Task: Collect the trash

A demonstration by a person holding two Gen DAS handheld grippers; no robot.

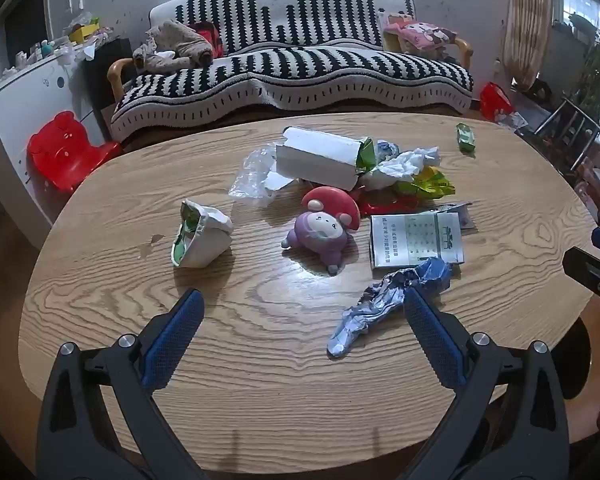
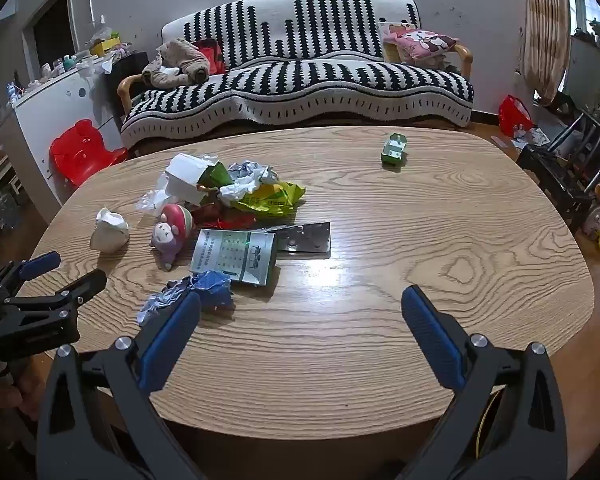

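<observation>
Both grippers, left gripper (image 1: pixel 302 300) and right gripper (image 2: pixel 300 298), are built from black arms, blue textured pads (image 1: pixel 174 338), and silver screws (image 1: pixel 127 339).

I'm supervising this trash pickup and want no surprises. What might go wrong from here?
1. The purple toy figure lies among the litter and touches the red wrapper; it might get collected as trash.
2. The crumpled blue wrapper sits beside the left gripper, open; a closing grab could miss or push it.
3. The small green carton sits far off, easily forgotten.
</observation>
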